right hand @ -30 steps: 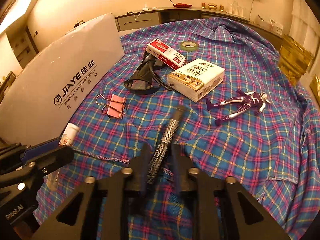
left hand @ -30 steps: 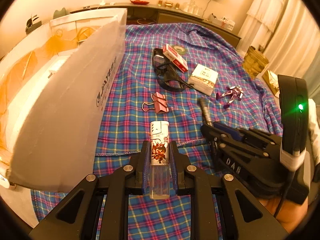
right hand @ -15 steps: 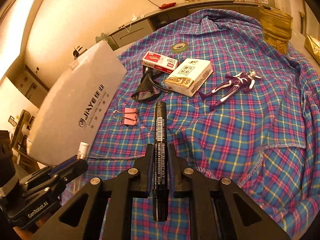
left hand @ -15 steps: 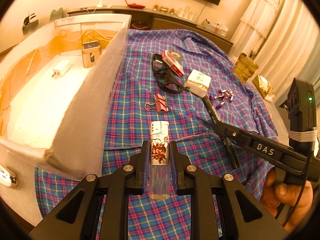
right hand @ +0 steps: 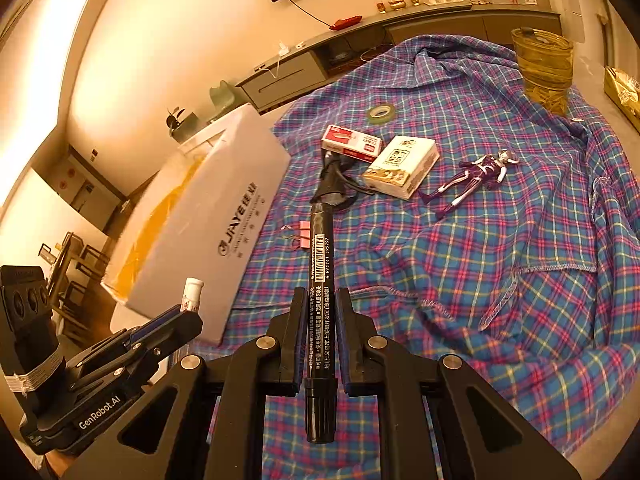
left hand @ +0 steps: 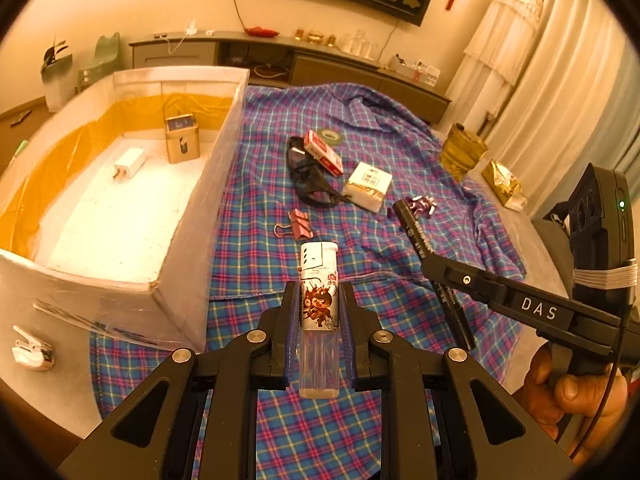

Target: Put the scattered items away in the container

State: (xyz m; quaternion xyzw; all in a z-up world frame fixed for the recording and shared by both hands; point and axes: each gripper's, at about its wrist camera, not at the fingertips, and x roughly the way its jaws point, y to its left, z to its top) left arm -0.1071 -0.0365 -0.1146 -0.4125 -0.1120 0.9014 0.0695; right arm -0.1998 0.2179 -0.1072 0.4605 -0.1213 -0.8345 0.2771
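Nearest, the left gripper point(left hand: 319, 312) is clamped on a lighter point(left hand: 319, 300) with a cartoon print and clear base, held clear above the plaid cloth point(left hand: 360, 240), its white cap pointing away. Beside it the right gripper point(right hand: 316, 320) pinches a black marker point(right hand: 320, 280) by its lower barrel, the long end sticking out forward over the cloth; a hand point(left hand: 572, 392) shows at the handle.

Just left of the lighter stands the white foam box point(left hand: 192, 240), open-topped and lined with yellow tape. Inside, toward its far end, lie a white charger plug point(left hand: 130, 162) and a small tin point(left hand: 182, 140), near each other but apart.

Further out on the cloth sits a pink binder clip point(left hand: 300, 224). Beyond it are dark sunglasses point(left hand: 312, 184), with a red-and-white box point(left hand: 323, 153) resting against them and a tissue pack point(left hand: 368, 186) just to the right. A purple toy figure point(right hand: 472, 180) lies flat beside the pack. A roll of tape point(right hand: 382, 113) is farthest.
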